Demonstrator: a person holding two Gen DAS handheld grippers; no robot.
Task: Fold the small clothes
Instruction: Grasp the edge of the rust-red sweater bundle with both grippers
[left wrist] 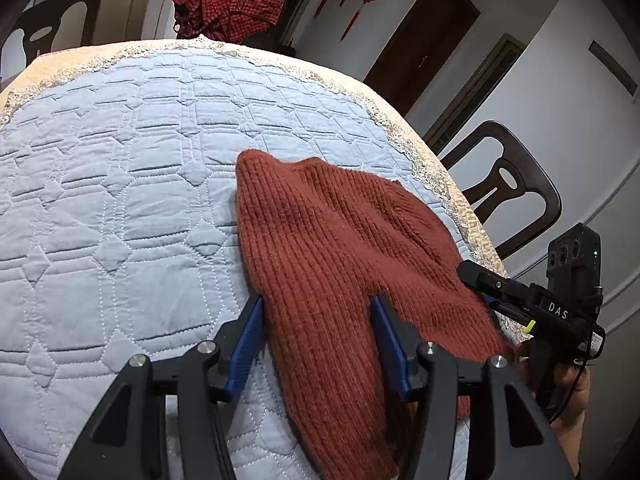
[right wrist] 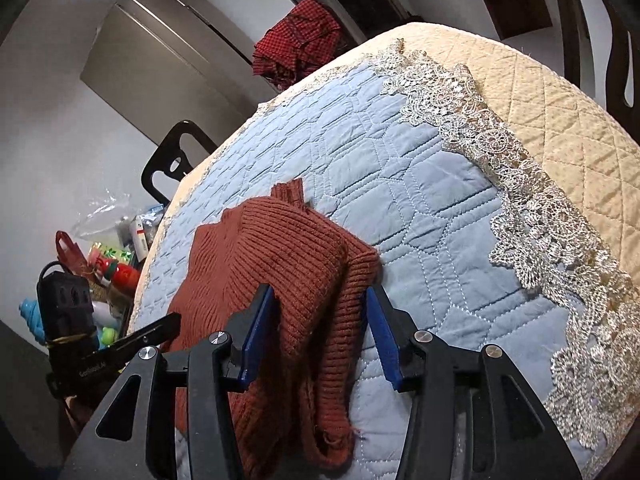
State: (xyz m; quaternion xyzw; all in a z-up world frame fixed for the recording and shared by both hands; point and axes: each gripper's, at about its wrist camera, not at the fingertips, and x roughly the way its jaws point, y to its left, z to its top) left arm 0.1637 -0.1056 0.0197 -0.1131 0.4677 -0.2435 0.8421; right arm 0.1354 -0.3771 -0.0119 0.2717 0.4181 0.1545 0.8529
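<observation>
A rust-red ribbed knit garment (left wrist: pixel 320 220) lies folded on the light blue quilted table cover (left wrist: pixel 120 160). My left gripper (left wrist: pixel 318 304) straddles its near part, and the blue pads stand apart from the knit without pinching it. In the right wrist view the same garment (right wrist: pixel 280 248) shows a doubled layer with a narrow ribbed strip along its right side. My right gripper (right wrist: pixel 320 294) is open around that folded edge, the cloth lying loose between its pads. The right gripper (left wrist: pixel 520 292) also appears at the garment's right edge in the left wrist view.
A red checked cloth (left wrist: pixel 230 6) is heaped beyond the table's far edge. Dark wooden chairs (left wrist: pixel 508 188) stand around the table. Silver lace trim (right wrist: pixel 520 208) borders the cover beside a beige quilted band (right wrist: pixel 560 112). Bags and bottles (right wrist: pixel 108 264) crowd the left side.
</observation>
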